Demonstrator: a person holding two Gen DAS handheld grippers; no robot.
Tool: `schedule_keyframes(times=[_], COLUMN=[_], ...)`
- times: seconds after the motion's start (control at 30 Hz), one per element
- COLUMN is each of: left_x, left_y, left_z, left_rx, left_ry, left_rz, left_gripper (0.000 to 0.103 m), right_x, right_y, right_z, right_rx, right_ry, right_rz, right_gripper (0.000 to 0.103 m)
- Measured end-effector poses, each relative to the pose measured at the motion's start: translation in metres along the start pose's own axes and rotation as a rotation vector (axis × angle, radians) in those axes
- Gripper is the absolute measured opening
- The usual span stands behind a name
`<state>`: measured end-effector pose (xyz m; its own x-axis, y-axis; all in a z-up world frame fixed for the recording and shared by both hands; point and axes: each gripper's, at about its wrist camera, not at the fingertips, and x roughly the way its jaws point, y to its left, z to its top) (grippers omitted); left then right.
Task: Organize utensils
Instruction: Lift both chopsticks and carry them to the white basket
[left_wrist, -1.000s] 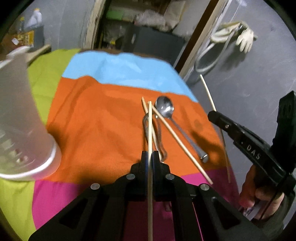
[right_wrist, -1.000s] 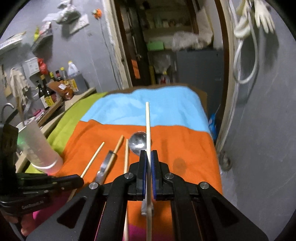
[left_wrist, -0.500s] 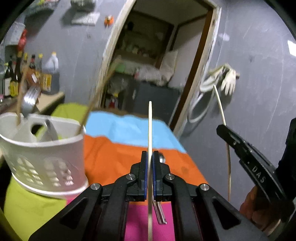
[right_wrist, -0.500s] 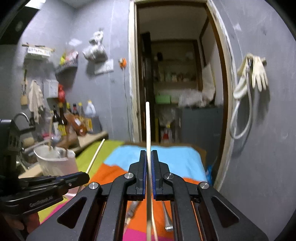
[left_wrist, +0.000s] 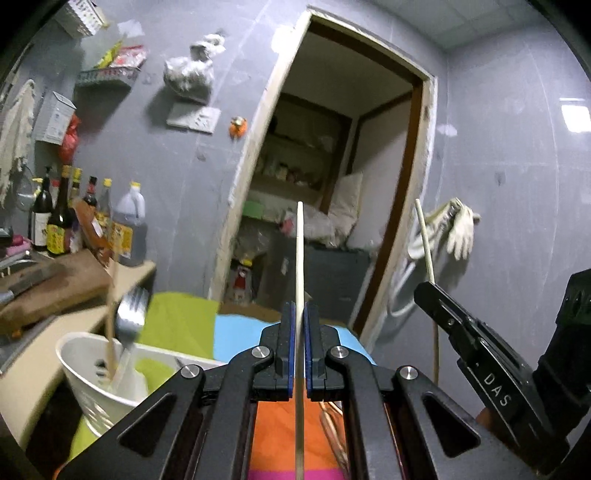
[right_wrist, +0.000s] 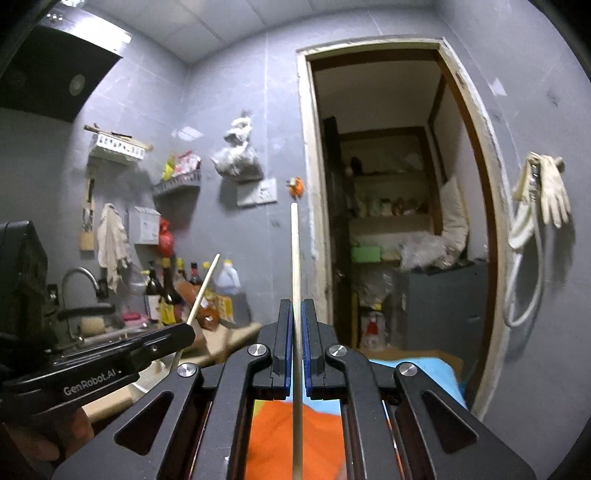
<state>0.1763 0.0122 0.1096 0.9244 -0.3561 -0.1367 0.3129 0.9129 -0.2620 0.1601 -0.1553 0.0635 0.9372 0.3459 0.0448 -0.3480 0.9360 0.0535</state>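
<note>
the grey tiled wall (right_wrist: 229, 110) and the open doorway (right_wrist: 399, 229) filled both views, where a second earlier the striped cloth (left_wrist: 280, 435) with its spoon and sticks had. the counter (left_wrist: 55, 288) with its bottles (left_wrist: 55, 221) stood at the left, well clear of the raised tools. the white caddy (left_wrist: 88, 373) sat low at the left on the cloth, a fork (left_wrist: 131, 314) and a stick already upright in it, its mouth unobstructed. the left gripper (left_wrist: 300, 317) was clamped on one chopstick (left_wrist: 300, 258), tip up. the right gripper (right_wrist: 295, 314) was closed on the other chopstick (right_wrist: 294, 251), beside the left one with open air between.
</note>
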Motion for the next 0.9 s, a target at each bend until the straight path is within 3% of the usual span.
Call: schedule_keyframes(times=[0.2,0.5,0.7,0.9], left_x=[-0.009,-0.015,-0.011,-0.004], left_y=[0.053,0.128,0.161,0.165], left_z=[0.027,0.04,0.033,0.019], left_rx=[-0.028,-0.102,-0.153,-0.135], left_ry=[-0.064,-0.147,-0.172,-0.189], left_rz=[0.083,0.175,0.232,0.299], left_gripper=[0.002,0.002,0.002,0.002], right_x=[0.033,0.075,0.094,0.108], right_y=[0.026,0.062,0.069,0.074], right_z=[0.013,0.013,0.0,-0.018], right_rx=[0.062,0.146,0.185,0.169], right_ry=[-0.053,-0.095,-0.1,-0.079], right_rz=[0.105,0.219,0.226,0.193], right_gripper=[0.003,0.003,0.003,0.003])
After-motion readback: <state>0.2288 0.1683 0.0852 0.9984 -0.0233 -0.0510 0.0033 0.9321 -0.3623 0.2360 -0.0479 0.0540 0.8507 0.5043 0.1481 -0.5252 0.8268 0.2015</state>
